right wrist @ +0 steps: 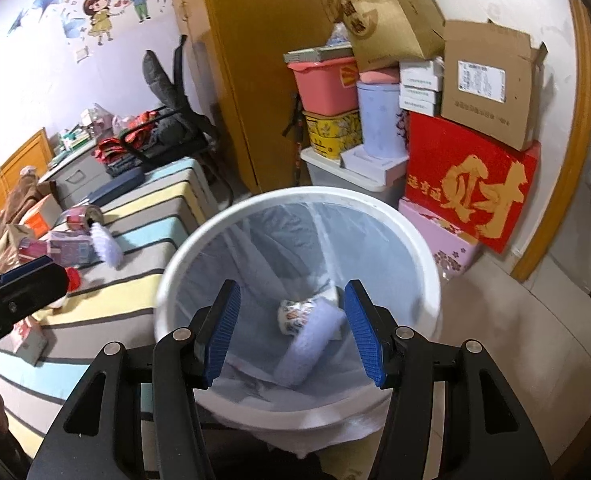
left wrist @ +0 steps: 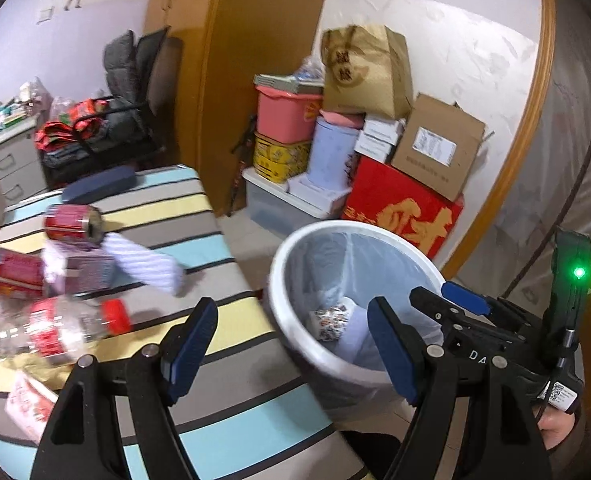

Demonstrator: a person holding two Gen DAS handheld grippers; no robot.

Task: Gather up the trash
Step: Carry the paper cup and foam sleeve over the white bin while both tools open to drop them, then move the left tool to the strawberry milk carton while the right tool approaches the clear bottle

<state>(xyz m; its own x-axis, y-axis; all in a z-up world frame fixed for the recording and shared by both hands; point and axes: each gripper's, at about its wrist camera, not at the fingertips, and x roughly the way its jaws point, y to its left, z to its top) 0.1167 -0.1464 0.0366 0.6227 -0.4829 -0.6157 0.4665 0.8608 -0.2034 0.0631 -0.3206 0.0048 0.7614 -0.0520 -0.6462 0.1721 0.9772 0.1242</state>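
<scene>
My right gripper (right wrist: 291,336) hangs released over the lined bin (right wrist: 423,248), which stands beside the bed (left wrist: 231,344) for short drops. My left gripper (left wrist: 291,344), also released and empty, faces the bottle (left wrist: 63,328) and cans (left wrist: 71,222) at ten o'clock.

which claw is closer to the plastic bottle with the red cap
Left. The left claw hangs open over the bed beside the bottle; the right claw is open over the trash bin, farther away.

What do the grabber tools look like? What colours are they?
Both the left tool and the right tool have black plastic arms with silver pins. Their fingers carry ridged blue pads. The right tool's body shows a green light and white letters.
</scene>
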